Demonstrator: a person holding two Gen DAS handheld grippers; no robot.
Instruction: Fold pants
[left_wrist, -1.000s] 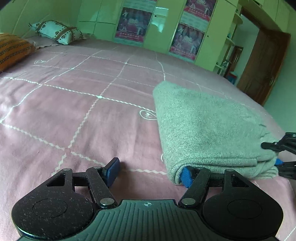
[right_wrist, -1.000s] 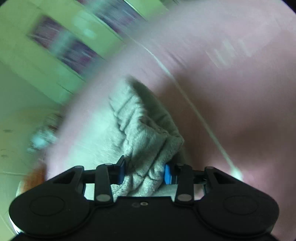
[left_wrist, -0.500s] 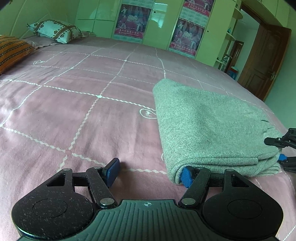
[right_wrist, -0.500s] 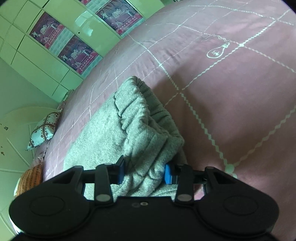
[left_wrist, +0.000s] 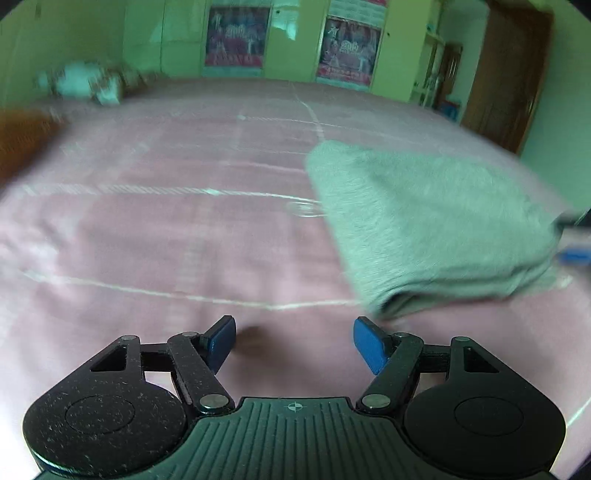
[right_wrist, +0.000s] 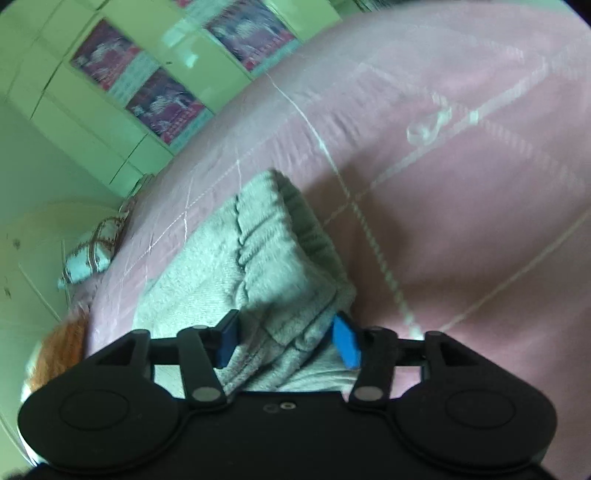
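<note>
L gripper (left_wrist: 293, 341) open, R gripper (right_wrist: 286, 338) open

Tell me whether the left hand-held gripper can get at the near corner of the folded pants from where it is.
Probably yes. The left hand-held gripper is open and empty, the near corner of the grey pants lies just ahead of its right fingertip, and only bare pink bedspread lies between.

Wide bed (left_wrist: 155, 236) under a pink cover with thin white grid lines, folded grey pants (left_wrist: 424, 221) lying flat on its right side, patterned pillow (left_wrist: 81, 83) and orange cushion (left_wrist: 22, 136) at the far left
</note>
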